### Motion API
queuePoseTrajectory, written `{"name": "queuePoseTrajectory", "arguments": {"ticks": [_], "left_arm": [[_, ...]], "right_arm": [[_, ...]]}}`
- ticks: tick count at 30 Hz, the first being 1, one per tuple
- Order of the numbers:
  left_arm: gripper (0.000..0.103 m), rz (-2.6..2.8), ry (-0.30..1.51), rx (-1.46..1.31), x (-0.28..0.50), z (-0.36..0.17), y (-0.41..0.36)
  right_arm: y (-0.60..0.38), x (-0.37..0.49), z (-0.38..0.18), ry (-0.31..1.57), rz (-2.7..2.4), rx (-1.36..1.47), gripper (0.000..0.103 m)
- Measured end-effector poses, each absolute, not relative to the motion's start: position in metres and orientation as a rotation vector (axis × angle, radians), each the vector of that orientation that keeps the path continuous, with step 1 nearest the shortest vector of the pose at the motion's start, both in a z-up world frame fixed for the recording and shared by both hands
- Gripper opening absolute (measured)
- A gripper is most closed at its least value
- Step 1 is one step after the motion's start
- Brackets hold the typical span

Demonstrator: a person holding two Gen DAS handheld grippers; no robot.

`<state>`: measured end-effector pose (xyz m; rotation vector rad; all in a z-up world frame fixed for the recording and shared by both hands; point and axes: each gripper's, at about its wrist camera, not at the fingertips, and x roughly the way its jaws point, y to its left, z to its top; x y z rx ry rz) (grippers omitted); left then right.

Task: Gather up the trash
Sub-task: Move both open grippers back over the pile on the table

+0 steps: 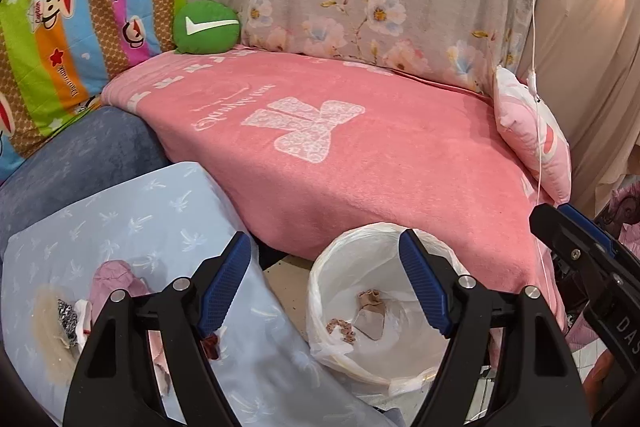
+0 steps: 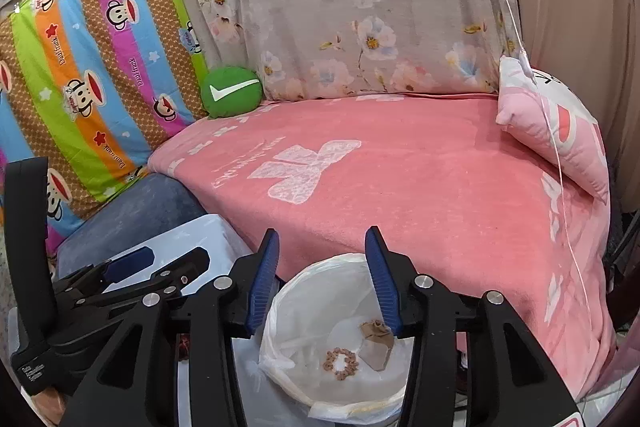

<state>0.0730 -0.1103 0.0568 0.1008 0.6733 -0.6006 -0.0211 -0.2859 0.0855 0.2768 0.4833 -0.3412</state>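
Left hand-held gripper (image 1: pixel 325 287): jaws spread wide, nothing between the blue pads; poised above the near-left rim of the bin.
Right hand-held gripper (image 2: pixel 322 277): jaws apart at a narrower gap, nothing held; poised over the bin mouth.
Round bin lined with a white plastic bag (image 2: pixel 280 311): on the floor, near, just beside the front edge of the pink blanket (image 2: pixel 420 187).
Bin contents: beige scrunchie (image 2: pixel 340 360), brown paper scrap (image 2: pixel 376 343), resting on the liner.
Remaining trash: pink crumpled tissue (image 1: pixel 114 277) and small scraps on the light-blue patterned pillow (image 1: pixel 160 219), near left.
Far left: green round cushion (image 1: pixel 206 27) on the blanket's corner.
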Motion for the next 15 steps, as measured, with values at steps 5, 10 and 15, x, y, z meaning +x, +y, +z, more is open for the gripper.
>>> {"name": "queuePoseTrajectory", "arguments": {"ticks": [5,10,15], "left_arm": [[0.073,-0.571,0.678,0.076,0.073,0.057,-0.09],[0.073,-0.538,0.682,0.056,0.073,0.057,-0.067],[0.074,-0.502,0.686,0.031,0.074,0.056,-0.043]], "right_arm": [[-0.266,-0.018,0.085,0.495,-0.31,0.261,0.05],[-0.239,-0.015,0.084,0.506,-0.269,0.24,0.051],[-0.214,-0.012,0.083,0.518,-0.232,0.222,0.053]]}}
